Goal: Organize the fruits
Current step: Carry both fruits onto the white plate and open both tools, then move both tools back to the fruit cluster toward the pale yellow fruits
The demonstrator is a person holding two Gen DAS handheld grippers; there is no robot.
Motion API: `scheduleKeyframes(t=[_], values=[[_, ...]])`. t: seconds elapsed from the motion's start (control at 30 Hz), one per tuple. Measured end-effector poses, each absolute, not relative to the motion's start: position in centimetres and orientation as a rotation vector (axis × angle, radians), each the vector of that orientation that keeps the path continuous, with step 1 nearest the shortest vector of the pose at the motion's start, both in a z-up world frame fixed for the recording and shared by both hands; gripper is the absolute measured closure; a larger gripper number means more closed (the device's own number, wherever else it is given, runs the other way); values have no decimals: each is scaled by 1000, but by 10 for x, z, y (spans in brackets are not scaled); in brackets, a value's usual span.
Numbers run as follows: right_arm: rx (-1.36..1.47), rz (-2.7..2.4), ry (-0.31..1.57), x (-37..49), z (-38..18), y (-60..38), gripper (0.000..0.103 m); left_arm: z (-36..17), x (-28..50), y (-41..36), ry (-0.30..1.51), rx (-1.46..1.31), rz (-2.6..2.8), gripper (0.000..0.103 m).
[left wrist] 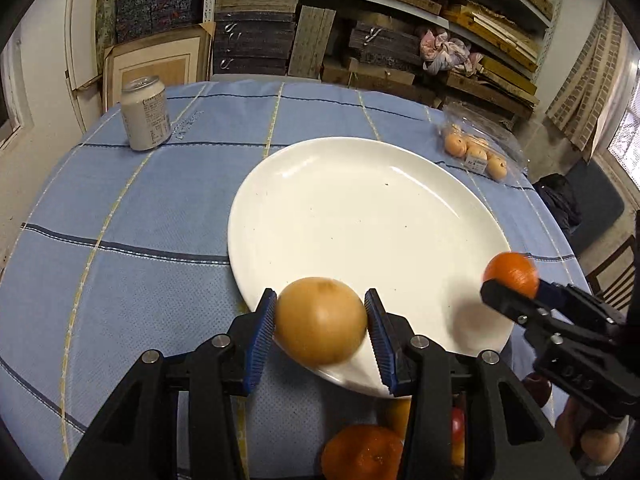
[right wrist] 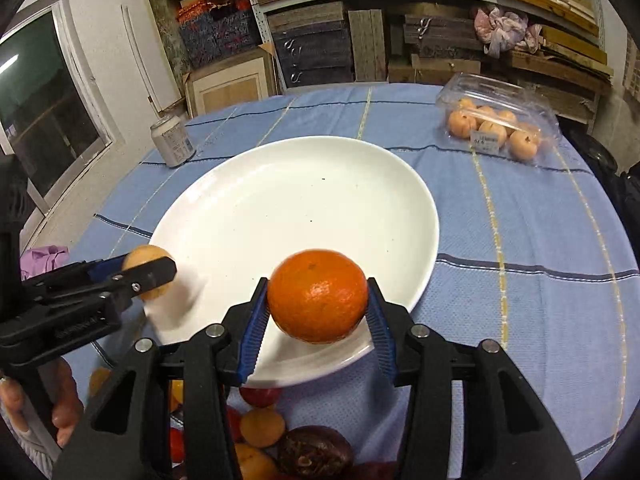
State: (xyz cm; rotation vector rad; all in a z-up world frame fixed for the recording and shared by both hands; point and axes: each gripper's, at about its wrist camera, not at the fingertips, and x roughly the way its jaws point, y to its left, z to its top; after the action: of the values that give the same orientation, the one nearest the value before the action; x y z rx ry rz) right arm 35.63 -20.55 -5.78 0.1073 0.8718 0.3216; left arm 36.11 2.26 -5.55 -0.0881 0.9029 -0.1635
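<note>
Blue pads, left wrist view: a tan round fruit [left wrist: 321,320] is pinched between the ribbed pads of the left tongs [left wrist: 321,326], the jaws partly closed against both its sides.
Fruit position: the tan fruit is held over the near rim of the white plate [left wrist: 360,216].
Right tongs [left wrist: 516,284]: seen at the right edge, clamped on an orange [left wrist: 512,272] above the plate's right rim.
Table [left wrist: 140,208]: covered with a blue checked cloth; a drink can [left wrist: 145,114] is stood at the far left, a clear box of small fruits [left wrist: 478,148] at the far right.
Near edge: more loose fruit [left wrist: 362,454] is partly hidden beneath the tongs.

Right wrist view, grip: the orange [right wrist: 318,296] is gripped by the right tongs [right wrist: 318,304], pads pressed on its left and right sides.
Orange position: held above the plate's [right wrist: 296,200] near rim.
Left tongs [right wrist: 148,274]: seen at the left, closed on the tan fruit [right wrist: 146,260] over the plate's left rim.
Hand [right wrist: 64,404]: partly visible under the left tongs.
Below: a pile of mixed fruit [right wrist: 280,436] is seen at the bottom.
</note>
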Motion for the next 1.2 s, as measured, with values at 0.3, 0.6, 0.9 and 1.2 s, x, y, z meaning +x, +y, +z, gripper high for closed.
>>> scheduleKeyframes(t=[0.3, 0.6, 0.9, 1.2], values=[[116, 305, 745, 333, -34, -219, 40, -45, 349, 30, 836, -99, -158, 35], [211, 212, 640, 273, -24, -267, 15, -39, 295, 82, 777, -186, -34, 14], [409, 175, 653, 196, -55, -324, 8, -68, 211, 125, 820, -257, 12, 14], [466, 195, 668, 170, -62, -327, 7, -71, 191, 85, 788, -10, -4, 13]])
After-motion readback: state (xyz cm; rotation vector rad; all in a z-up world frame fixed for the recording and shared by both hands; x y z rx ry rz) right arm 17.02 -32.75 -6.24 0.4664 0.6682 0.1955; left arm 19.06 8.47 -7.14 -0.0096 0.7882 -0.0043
